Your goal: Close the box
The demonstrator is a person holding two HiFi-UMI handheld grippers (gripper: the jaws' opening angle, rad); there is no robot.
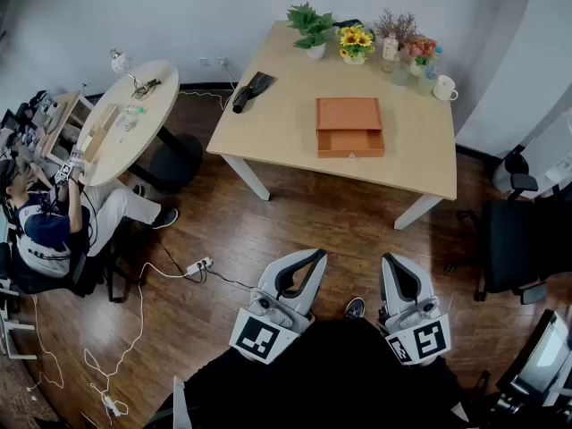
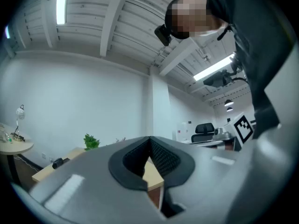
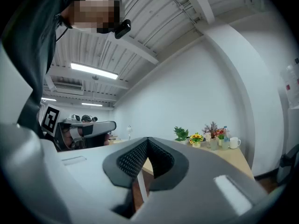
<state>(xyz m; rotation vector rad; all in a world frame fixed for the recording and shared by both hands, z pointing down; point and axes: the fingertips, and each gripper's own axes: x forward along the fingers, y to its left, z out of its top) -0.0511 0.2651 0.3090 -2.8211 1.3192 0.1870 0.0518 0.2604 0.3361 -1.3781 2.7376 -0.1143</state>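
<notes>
In the head view an orange box [image 1: 349, 114] lies on the light wooden table [image 1: 277, 132], its drawer-like tray [image 1: 350, 143] slid out toward the near edge. Both grippers hang low over the wooden floor, well short of the table. My left gripper [image 1: 309, 259] is shut with nothing in it, and so is my right gripper [image 1: 394, 263]. In the left gripper view the left gripper [image 2: 150, 142] has its jaws together, with the table's edge behind. The right gripper [image 3: 147, 142] also shows closed, empty jaws.
Potted plants [image 1: 311, 27], sunflowers [image 1: 355, 43], bottles and a white mug [image 1: 444, 88] line the table's far edge; a black object [image 1: 253, 90] lies at its left. A person [image 1: 54, 226] sits by a round table [image 1: 134, 105]. A power strip [image 1: 198, 264] lies on the floor. An office chair [image 1: 518, 235] stands at right.
</notes>
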